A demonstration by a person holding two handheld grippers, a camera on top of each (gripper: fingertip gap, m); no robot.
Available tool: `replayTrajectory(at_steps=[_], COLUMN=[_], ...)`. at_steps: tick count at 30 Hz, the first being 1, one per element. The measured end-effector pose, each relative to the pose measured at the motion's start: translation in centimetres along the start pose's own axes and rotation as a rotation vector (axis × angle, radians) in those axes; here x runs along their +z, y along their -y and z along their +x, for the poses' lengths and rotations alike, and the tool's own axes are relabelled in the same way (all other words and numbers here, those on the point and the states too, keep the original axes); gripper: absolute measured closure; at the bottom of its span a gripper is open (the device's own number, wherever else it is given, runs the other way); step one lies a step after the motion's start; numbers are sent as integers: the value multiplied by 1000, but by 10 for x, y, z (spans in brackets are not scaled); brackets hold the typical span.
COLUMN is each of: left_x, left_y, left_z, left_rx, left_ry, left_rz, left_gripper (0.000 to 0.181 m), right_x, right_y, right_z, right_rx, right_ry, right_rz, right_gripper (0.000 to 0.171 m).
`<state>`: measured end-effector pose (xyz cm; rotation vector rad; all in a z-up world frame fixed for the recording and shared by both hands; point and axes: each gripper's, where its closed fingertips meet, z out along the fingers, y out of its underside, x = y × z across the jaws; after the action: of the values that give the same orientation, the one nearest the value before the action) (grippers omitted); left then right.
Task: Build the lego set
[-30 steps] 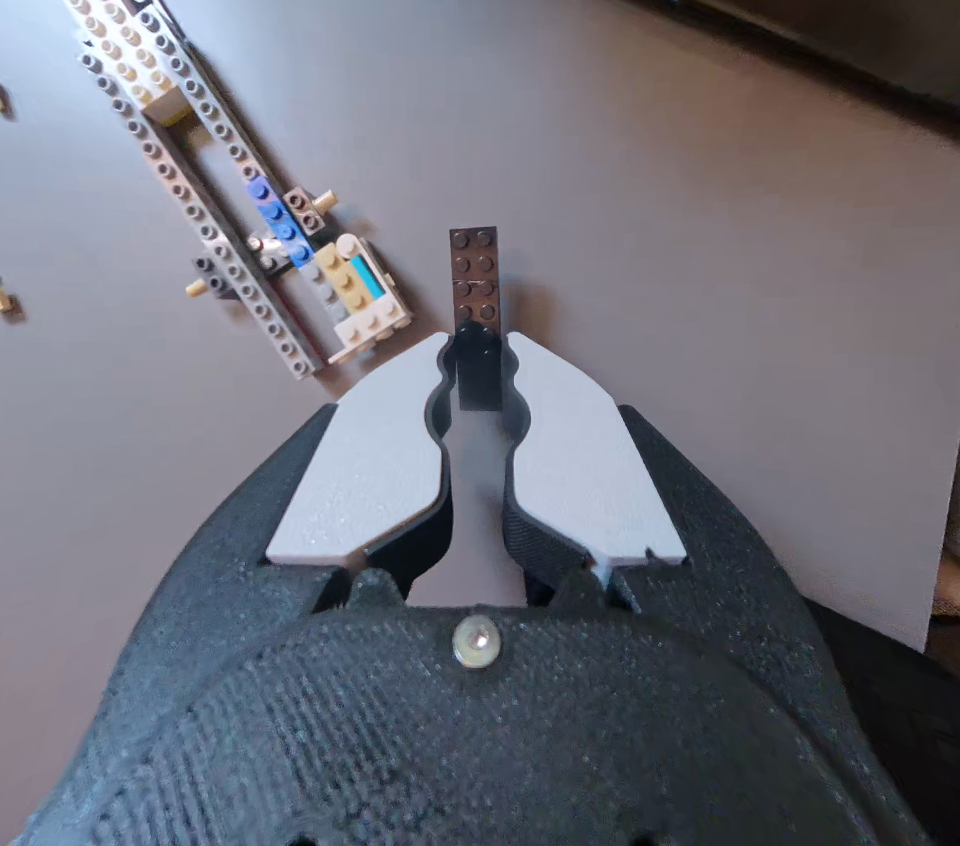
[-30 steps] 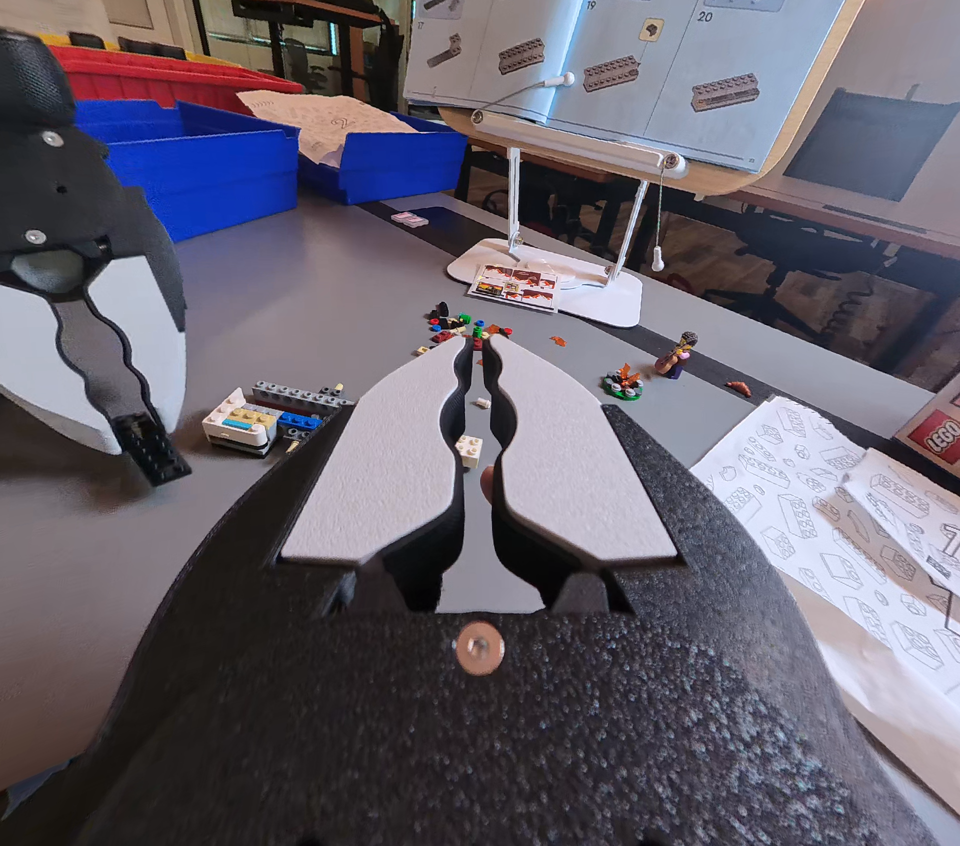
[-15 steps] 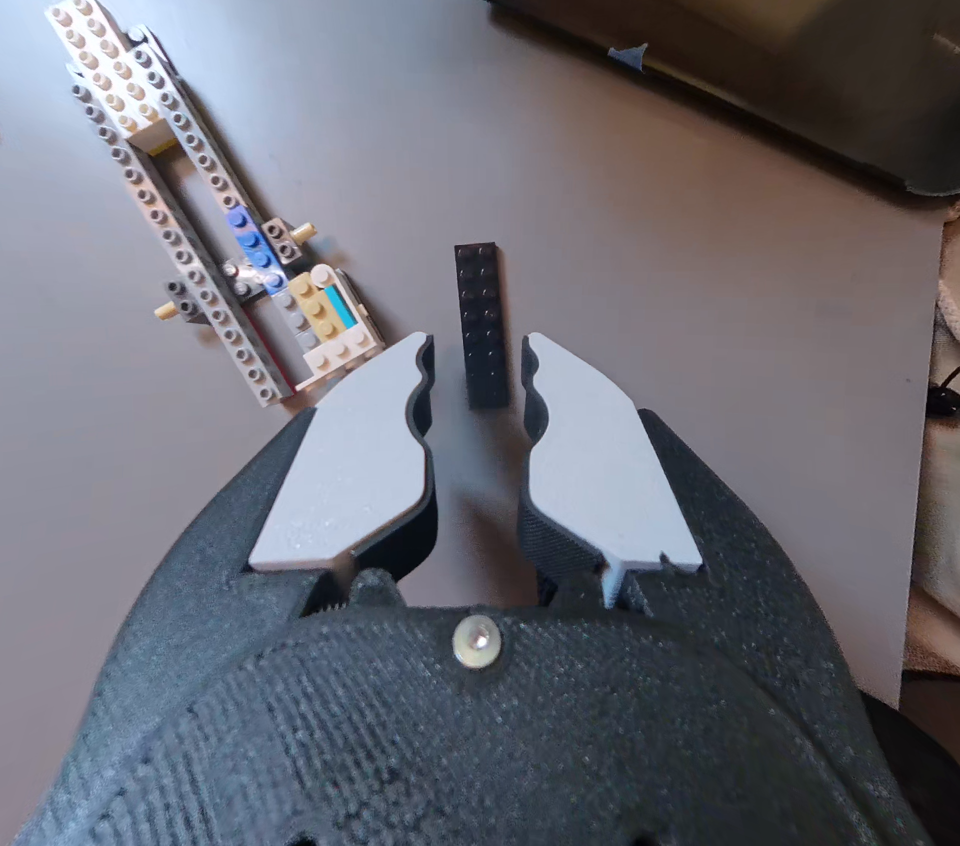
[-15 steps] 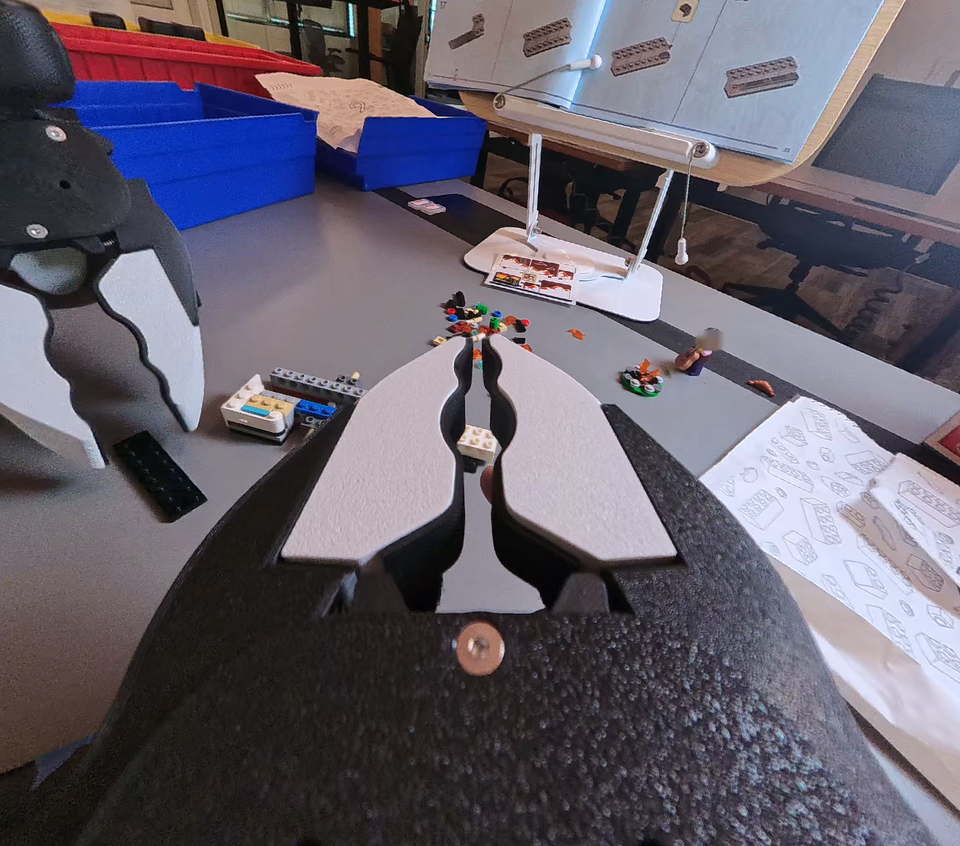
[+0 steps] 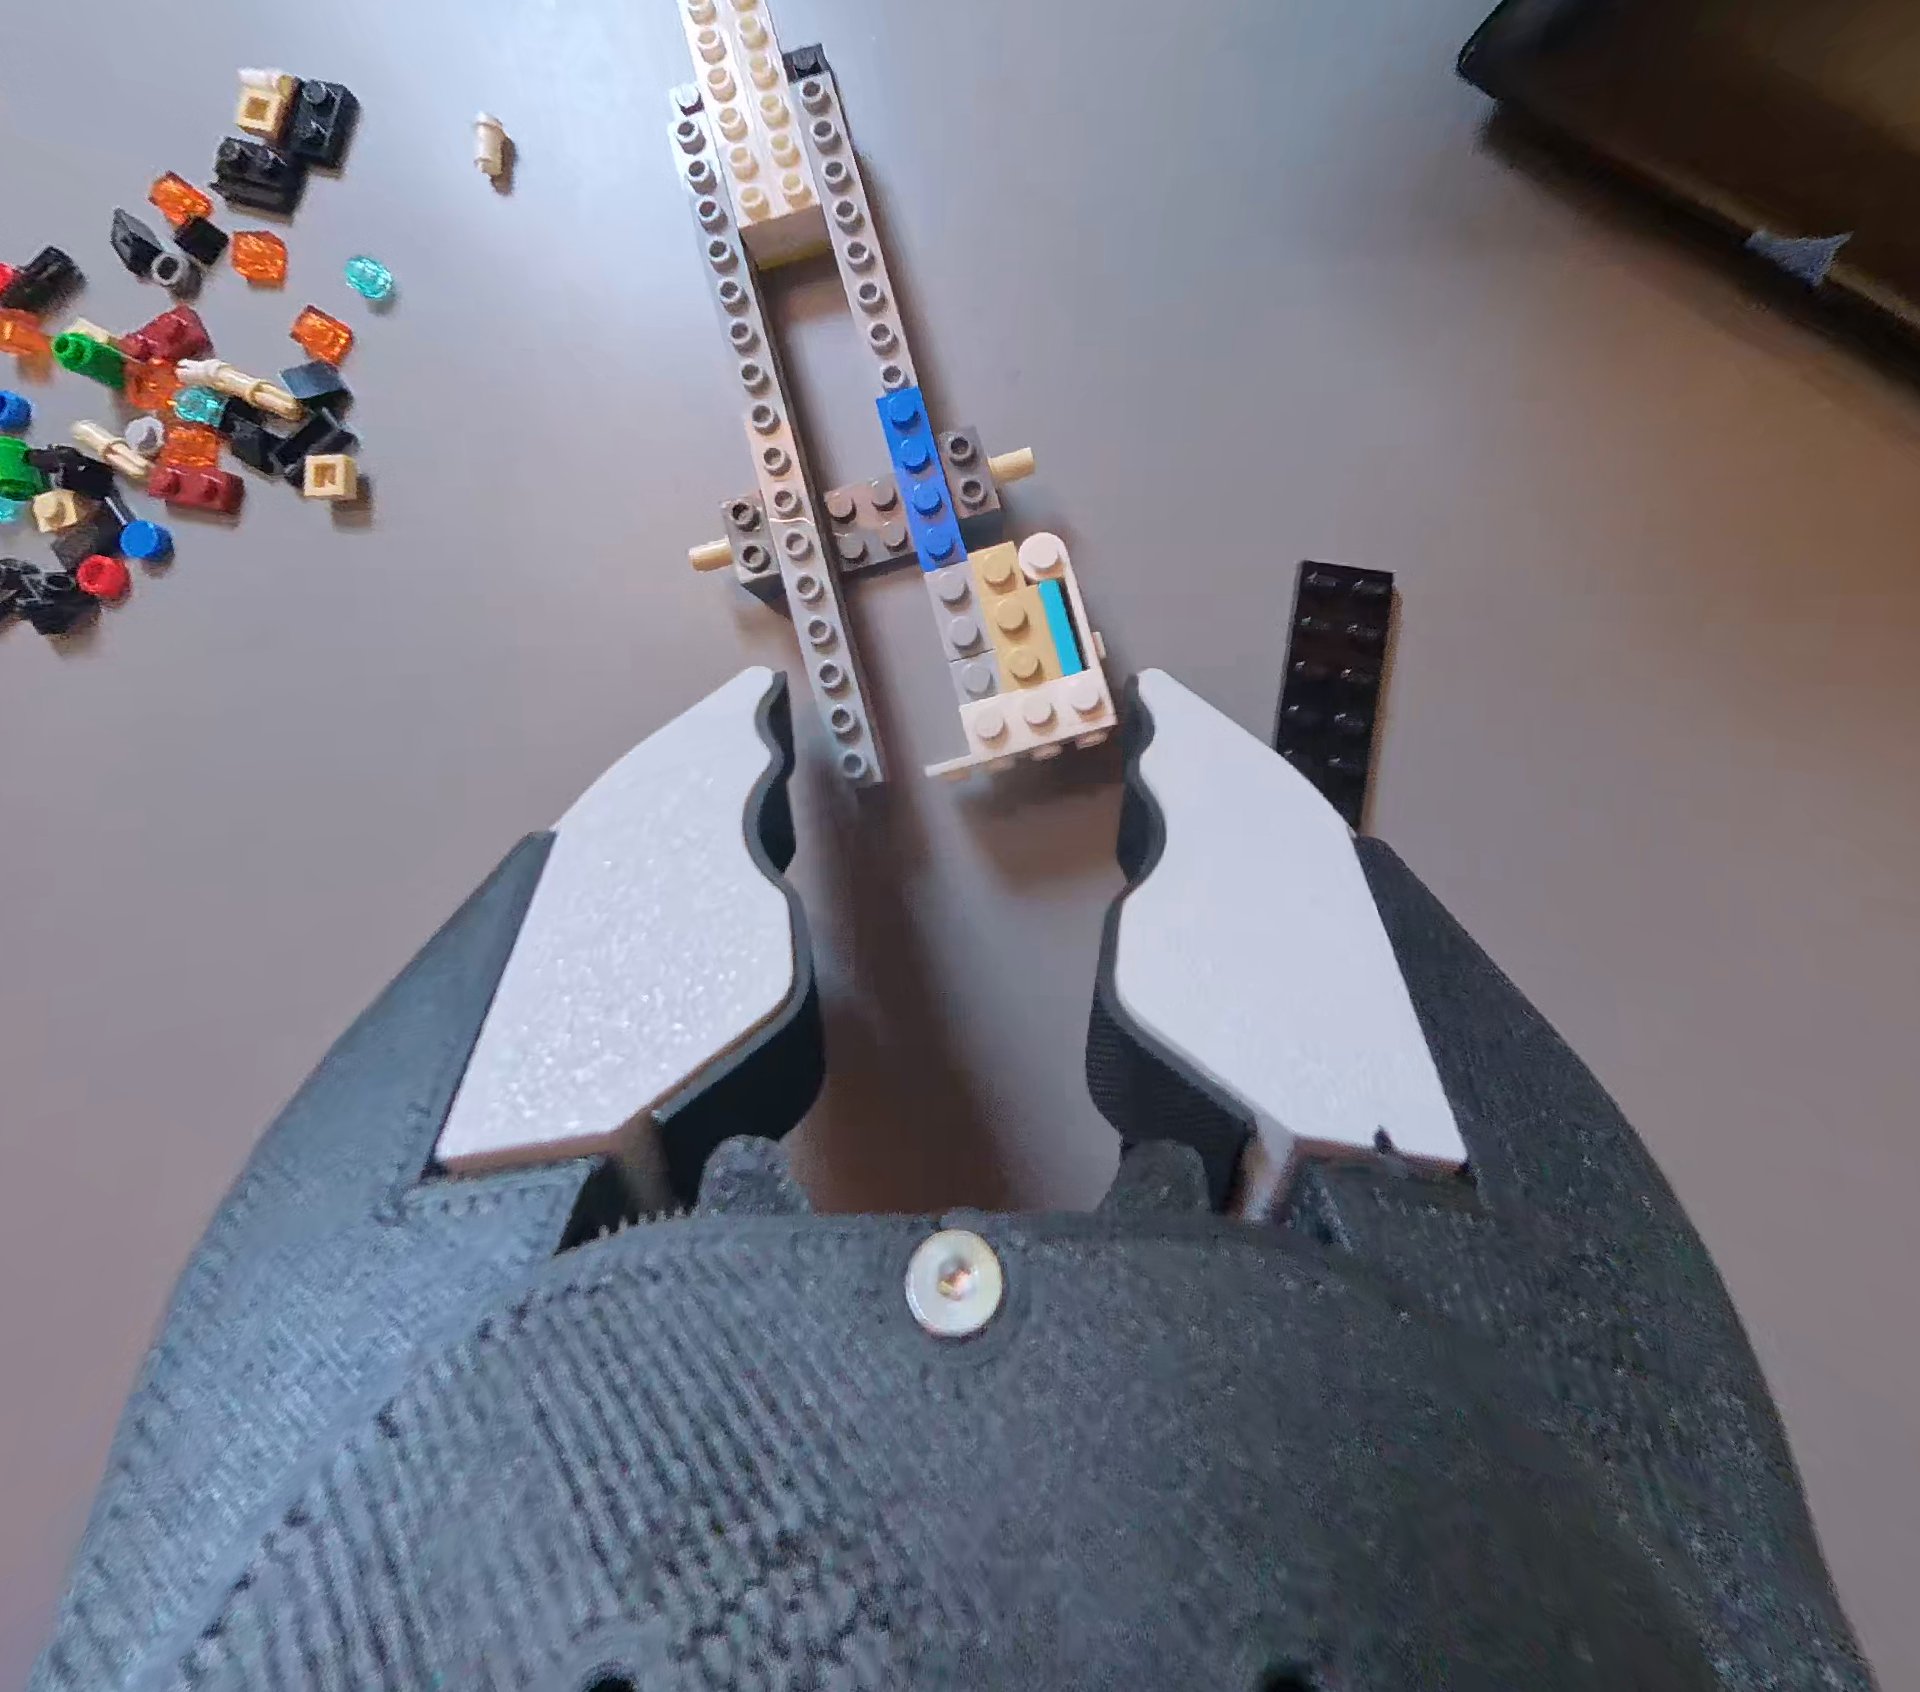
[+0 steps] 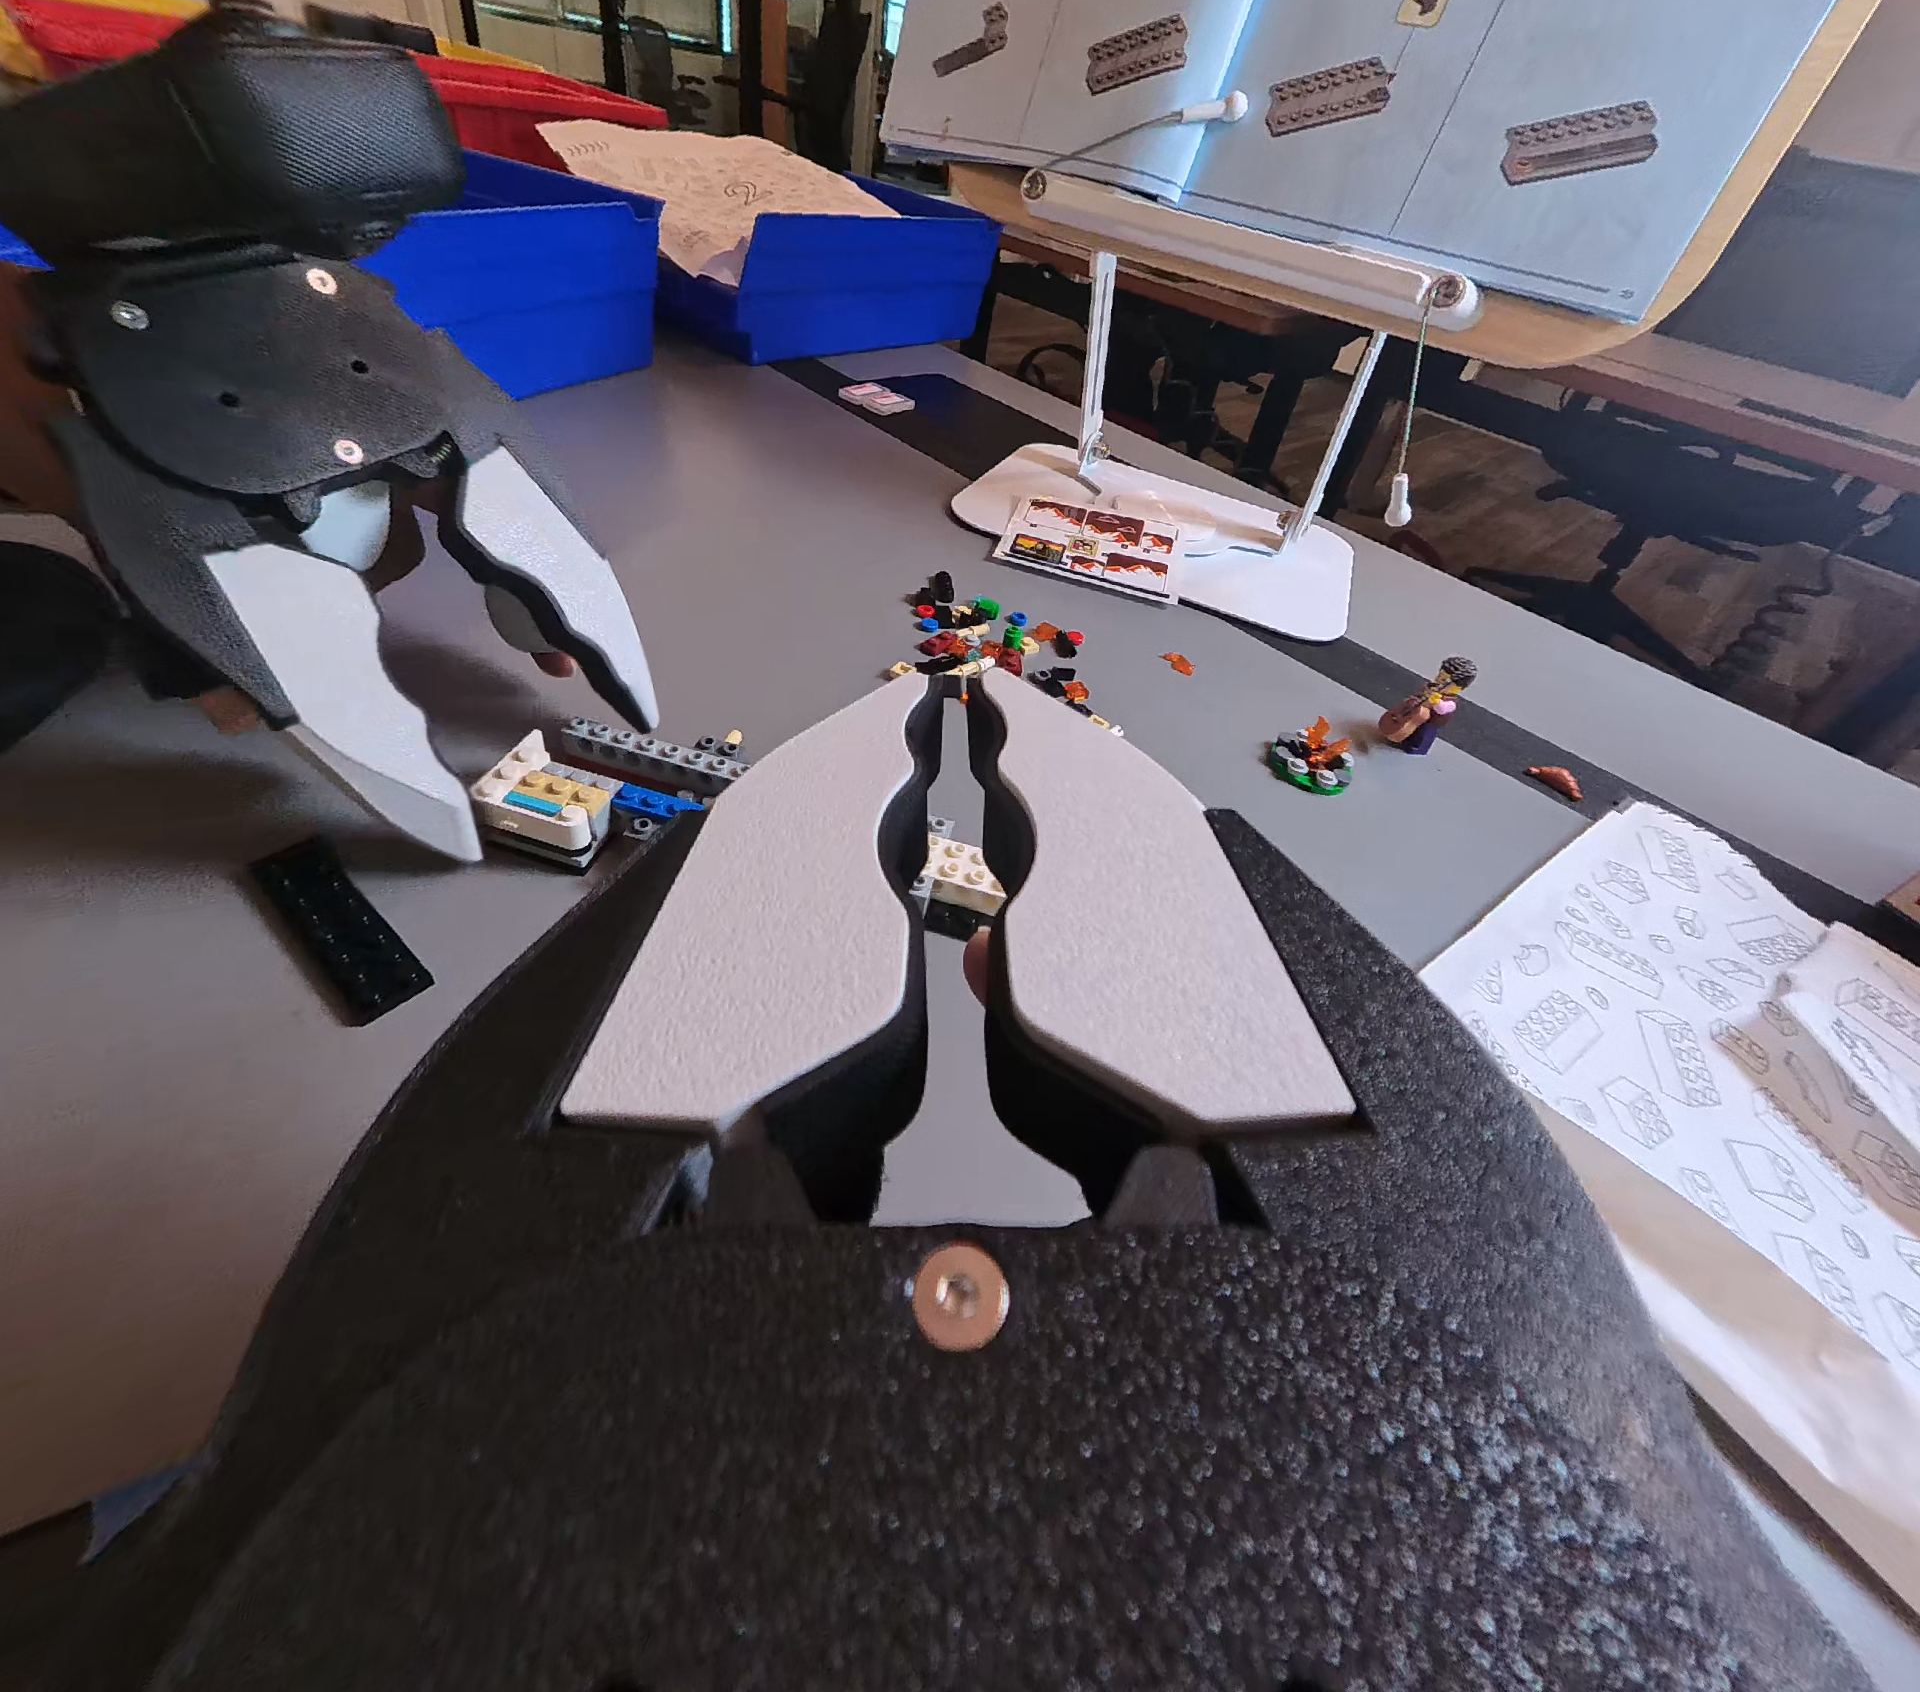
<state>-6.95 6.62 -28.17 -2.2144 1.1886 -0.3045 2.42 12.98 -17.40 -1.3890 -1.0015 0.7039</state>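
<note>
A long grey, white, blue and tan lego build (image 5: 821, 437) lies on the grey table, and it also shows in the right wrist view (image 6: 644, 759). My left gripper (image 5: 956, 697) is open wide and empty, with its fingertips on either side of the build's near end; the right wrist view shows it from the side (image 6: 551, 780). A black plate (image 5: 1335, 686) lies flat just right of the left gripper, and the right wrist view shows it too (image 6: 338, 925). My right gripper (image 6: 956, 686) is shut and empty, low over the table. The build's white end shows through the gap between its fingers.
A pile of small loose pieces (image 5: 156, 395) lies left of the build (image 6: 987, 634). An instruction booklet (image 6: 1351, 32) stands on a white stand. A campfire piece (image 6: 1311, 759), a minifigure (image 6: 1429, 707), blue bins (image 6: 831, 271), printed paper (image 6: 1683, 1019) and a dark tray (image 5: 1714, 32) are around. Across from one pair of fingers to the other is roughly 15 cm. The campfire piece (image 6: 1311, 759) lies around 20 cm away from my right fingertips.
My left gripper let go of the black plate, which now lies on the table, opened wide and moved left over the build's near end. My right gripper stayed shut.
</note>
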Motion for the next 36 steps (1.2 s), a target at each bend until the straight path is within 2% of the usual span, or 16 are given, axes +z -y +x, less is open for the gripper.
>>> replayTrajectory(at_steps=[6, 10, 12, 15, 18, 20, 21, 25, 28, 33, 36], left_x=[-6, -41, -79, -162, -260, -306, -317, -314, -300, -293, -284], left_y=[-1, 5, 13, 11, -23, -68, -97, -220, -292, -350, -361], left_z=[-18, -39, -54, -95, -149, -185, -200, -228, -221, -214, -214], left_rx=[-16, -36, -66, -141, -268, -349, -409, -585, -573, -310, -200], left_ry=[26, 132, 194, 389, 656, 790, 799, 694, 583, 448, 362], left_rz=[18, 125, 227, 386, 451, 350, 255, -200, -523, -948, -1057], left_gripper=[123, 125, 127, 132, 143, 147, 146, 151, 150, 148, 141], right_x=[-2, -3, -5, -9, -9, -8, -7, -4, -3, 1, 1], right_y=[2, 5, 9, 15, 17, 14, 12, 7, 3, -7, -9], right_z=[2, 4, 7, 13, 13, 11, 10, 9, 10, 12, 15], right_rx=[1, -4, -4, 12, 27, 25, 24, 20, 18, 23, 26], right_ry=[-5, -12, -31, -59, -62, -54, -51, -45, -53, -60, -68], right_rz=[7, 17, 33, 62, 71, 63, 56, 34, 23, -8, -17], right_gripper=[167, 167, 166, 165, 165, 165, 165, 165, 165, 165, 165])
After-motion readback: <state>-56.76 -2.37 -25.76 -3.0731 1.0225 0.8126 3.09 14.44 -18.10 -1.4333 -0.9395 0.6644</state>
